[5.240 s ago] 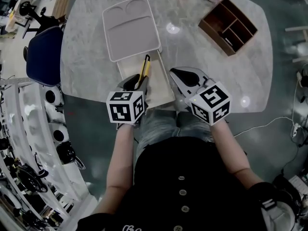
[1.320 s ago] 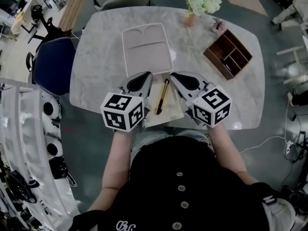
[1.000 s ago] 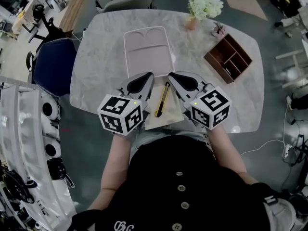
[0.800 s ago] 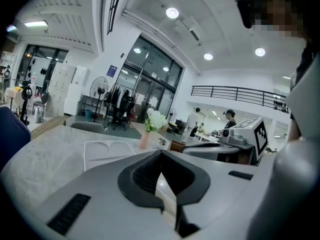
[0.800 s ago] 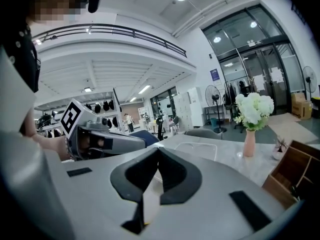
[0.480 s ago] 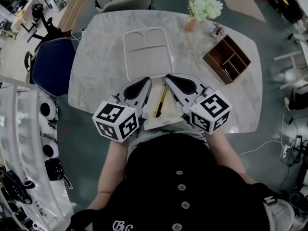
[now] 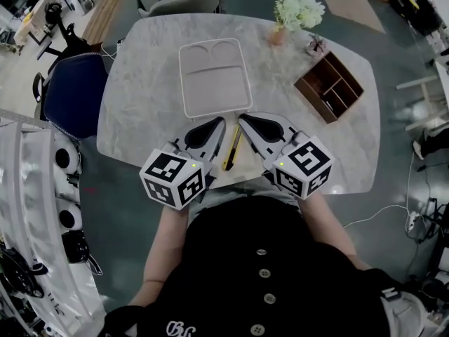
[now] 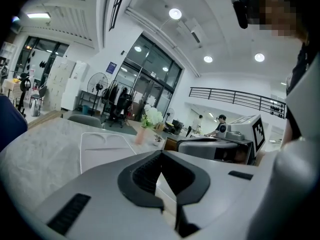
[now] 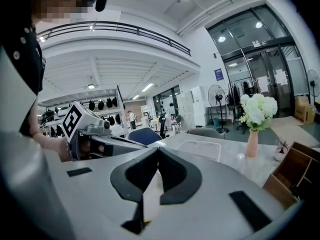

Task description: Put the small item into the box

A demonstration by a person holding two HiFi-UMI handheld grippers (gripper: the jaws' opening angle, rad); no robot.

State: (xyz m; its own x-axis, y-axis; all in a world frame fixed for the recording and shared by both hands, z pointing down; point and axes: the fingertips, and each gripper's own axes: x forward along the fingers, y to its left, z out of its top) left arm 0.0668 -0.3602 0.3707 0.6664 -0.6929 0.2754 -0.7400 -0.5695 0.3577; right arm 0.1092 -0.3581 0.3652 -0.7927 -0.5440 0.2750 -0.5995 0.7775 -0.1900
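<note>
Tabletop [image 7: 140, 83], left gripper [image 7: 217, 123], right gripper [image 7: 248, 121], closed, empty

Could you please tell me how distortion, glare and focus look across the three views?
Head view: strong fisheye, the edges of the table bow outward, lighting even. Left gripper view: dark vignette at the corners, ceiling lights blown out, the left tongs soft up close. Right gripper view: same vignette, white flowers nearly overexposed, the right tongs slightly blurred.
</note>
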